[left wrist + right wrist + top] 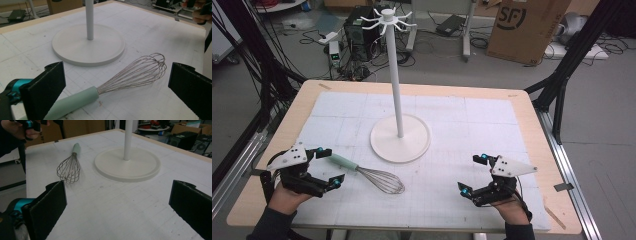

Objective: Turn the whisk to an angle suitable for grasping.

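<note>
Workshop floor with cables, a PC case and a cardboard box lies beyond the tabletop [532,125], which carries a white gridded mat. Stand [400,137] with hooked top sits mid-mat, far of both hands.

Whisk [372,175] lies flat on the mat, near-left of the stand base, apart from it. Long axis runs left-far to right-near: mint handle [343,162] at the left end, wire head [384,181] at the right end.

Left gripper [326,167]: jaws wide, nothing between the pads. Handle tip lies just beside the jaws, about between them in the high view; in the left gripper view the handle [72,102] enters low between the two jaws and the wires [140,72] run away toward the far right. No contact seen.

Right gripper [473,174]: jaws wide, empty, well apart from the whisk; wire head [68,168] points roughly toward it, handle [76,148] away.

Judgement: left hand is much the nearer. Handle axis runs roughly along the left gripper's line of sight, so closing across the handle looks workable after a short advance and drop. Risk: pads catching the tip alone and the whisk pivoting.
</note>
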The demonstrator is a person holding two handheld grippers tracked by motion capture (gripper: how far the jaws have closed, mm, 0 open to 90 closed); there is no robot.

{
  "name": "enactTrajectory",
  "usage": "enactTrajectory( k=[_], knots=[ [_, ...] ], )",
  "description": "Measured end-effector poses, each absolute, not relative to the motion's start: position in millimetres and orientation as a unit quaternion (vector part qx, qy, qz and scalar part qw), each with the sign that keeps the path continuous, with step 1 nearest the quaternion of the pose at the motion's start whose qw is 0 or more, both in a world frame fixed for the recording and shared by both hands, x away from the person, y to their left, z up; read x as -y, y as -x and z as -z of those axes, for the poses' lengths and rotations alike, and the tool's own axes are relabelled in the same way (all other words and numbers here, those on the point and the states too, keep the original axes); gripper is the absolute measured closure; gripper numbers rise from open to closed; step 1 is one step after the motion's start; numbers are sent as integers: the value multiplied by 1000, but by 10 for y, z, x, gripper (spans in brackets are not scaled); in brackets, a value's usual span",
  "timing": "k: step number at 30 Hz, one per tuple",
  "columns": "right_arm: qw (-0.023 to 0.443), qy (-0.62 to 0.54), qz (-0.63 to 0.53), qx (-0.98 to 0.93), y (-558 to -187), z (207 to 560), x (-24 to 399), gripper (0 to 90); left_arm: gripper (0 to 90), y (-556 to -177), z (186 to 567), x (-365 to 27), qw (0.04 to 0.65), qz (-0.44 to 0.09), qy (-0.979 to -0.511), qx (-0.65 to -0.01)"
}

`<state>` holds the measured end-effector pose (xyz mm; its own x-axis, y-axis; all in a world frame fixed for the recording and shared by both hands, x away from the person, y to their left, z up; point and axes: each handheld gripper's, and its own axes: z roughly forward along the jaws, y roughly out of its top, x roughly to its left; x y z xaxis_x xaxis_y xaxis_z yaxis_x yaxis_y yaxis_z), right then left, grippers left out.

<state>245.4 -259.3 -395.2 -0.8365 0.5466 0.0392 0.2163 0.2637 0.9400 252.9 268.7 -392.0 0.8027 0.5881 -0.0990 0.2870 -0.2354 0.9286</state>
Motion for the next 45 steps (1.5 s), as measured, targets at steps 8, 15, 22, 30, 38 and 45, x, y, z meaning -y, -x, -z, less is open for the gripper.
enactTrajectory(
  k=[8, 15, 22, 30, 38, 45],
  knots=[
    [138, -237, -556, -785, -2477, 3974, 2592, 0, 17, -2557, 3923, -2675, 540, -127, -784, -278],
    [136, -237, -559, -783, -2467, 3956, 2631, 0, 17, -2595, 3879, -2661, 524, -124, -798, -271],
    [129, -228, -557, -788, -2449, 3932, 2608, 0, 17, -2684, 3820, -2648, 490, -107, -828, -252],
    [125, -228, -554, -791, -2450, 3948, 2612, 0, 20, -2743, 3814, -2640, 455, -92, -854, -234],
    [121, -229, -554, -791, -2448, 3946, 2617, 1, 20, -2826, 3846, -2618, 426, -73, -877, -211],
    [119, -225, -555, -792, -2455, 3953, 2610, 0, 24, -2891, 3874, -2572, 395, -79, -890, -214]
  ],
)
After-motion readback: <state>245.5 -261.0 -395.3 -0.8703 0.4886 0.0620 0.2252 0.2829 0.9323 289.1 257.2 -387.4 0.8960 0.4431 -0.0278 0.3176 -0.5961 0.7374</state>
